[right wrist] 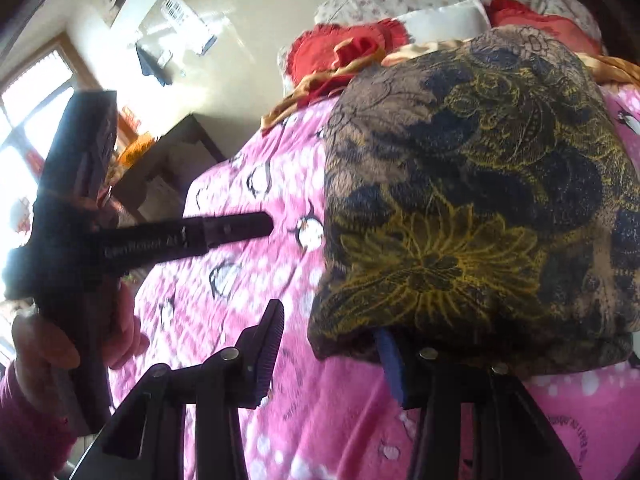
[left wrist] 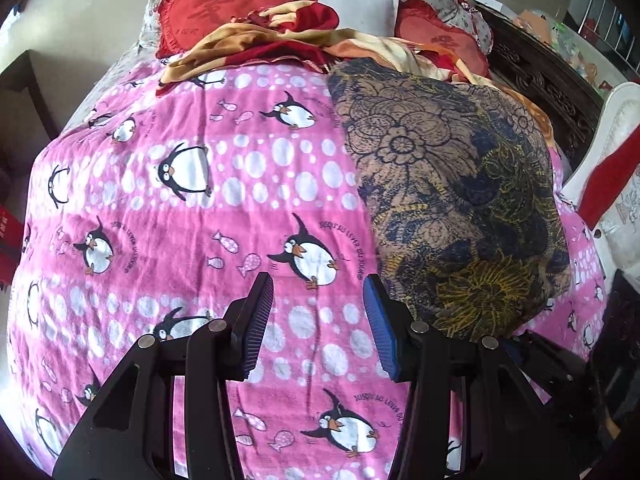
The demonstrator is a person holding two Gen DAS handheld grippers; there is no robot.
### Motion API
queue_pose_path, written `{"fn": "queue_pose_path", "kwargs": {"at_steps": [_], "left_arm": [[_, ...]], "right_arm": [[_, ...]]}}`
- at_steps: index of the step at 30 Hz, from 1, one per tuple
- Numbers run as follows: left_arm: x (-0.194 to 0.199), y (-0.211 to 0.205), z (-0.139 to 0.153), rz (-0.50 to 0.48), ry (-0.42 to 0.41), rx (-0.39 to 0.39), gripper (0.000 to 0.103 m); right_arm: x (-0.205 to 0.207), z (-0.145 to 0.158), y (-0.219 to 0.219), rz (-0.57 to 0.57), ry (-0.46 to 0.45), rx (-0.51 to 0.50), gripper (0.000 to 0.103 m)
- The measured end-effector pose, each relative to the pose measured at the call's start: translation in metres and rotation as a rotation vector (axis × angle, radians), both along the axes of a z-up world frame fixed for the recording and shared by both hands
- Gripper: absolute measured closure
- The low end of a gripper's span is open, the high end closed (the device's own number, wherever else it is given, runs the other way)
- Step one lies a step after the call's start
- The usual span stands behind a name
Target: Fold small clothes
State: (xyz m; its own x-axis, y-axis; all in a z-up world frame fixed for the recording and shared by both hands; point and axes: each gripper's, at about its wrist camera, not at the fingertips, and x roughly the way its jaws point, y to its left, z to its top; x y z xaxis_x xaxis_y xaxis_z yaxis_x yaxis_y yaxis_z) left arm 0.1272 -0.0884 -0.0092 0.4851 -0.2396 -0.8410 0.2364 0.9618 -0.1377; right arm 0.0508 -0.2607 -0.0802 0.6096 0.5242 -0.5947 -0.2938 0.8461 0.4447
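Observation:
A brown garment (left wrist: 452, 196) with navy and yellow flower print lies folded flat on the pink penguin blanket (left wrist: 224, 208), right of centre. My left gripper (left wrist: 318, 292) is open and empty, just left of the garment's near edge. In the right wrist view the same garment (right wrist: 472, 208) fills the right side. My right gripper (right wrist: 332, 328) is open at the garment's near-left corner; the garment's edge covers its right fingertip. The left gripper (right wrist: 264, 224) shows there, held in a hand at the left.
Red ruffled cushions (left wrist: 208, 8) and a crumpled red-and-tan cloth (left wrist: 276, 40) lie at the head of the bed. Dark carved furniture (left wrist: 548, 80) stands at the right. A dark box (right wrist: 172, 168) sits beside the bed's left edge.

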Motion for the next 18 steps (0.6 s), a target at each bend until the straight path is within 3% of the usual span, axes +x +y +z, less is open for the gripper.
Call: {"fn": "queue_pose_path", "kwargs": {"at_steps": [2,5,9,13,16,18], "left_arm": [[0.000,0.002,-0.001,0.004,0.002,0.001,0.057],[0.000,0.004,0.000,0.007,0.002,-0.001,0.057],[0.000,0.007,-0.001,0.013,-0.001,0.004,0.057],[0.000,0.007,-0.003,0.018,0.011,-0.007,0.057],[-0.001,0.003,-0.002,0.004,-0.001,-0.006,0.057],[0.001,0.000,0.000,-0.002,-0.014,-0.029,0.057]], "right_arm": [[0.010,-0.009,0.000,-0.023,0.048,0.042,0.062],[0.017,-0.023,0.000,-0.046,0.125,0.114,0.094],[0.008,-0.019,0.026,0.030,0.093,0.089,0.096],[0.016,-0.036,0.038,0.043,0.155,0.073,0.096],[0.008,-0.020,0.025,0.081,0.148,0.043,0.095],[-0.009,0.003,0.007,0.072,0.084,-0.009,0.093]]}}
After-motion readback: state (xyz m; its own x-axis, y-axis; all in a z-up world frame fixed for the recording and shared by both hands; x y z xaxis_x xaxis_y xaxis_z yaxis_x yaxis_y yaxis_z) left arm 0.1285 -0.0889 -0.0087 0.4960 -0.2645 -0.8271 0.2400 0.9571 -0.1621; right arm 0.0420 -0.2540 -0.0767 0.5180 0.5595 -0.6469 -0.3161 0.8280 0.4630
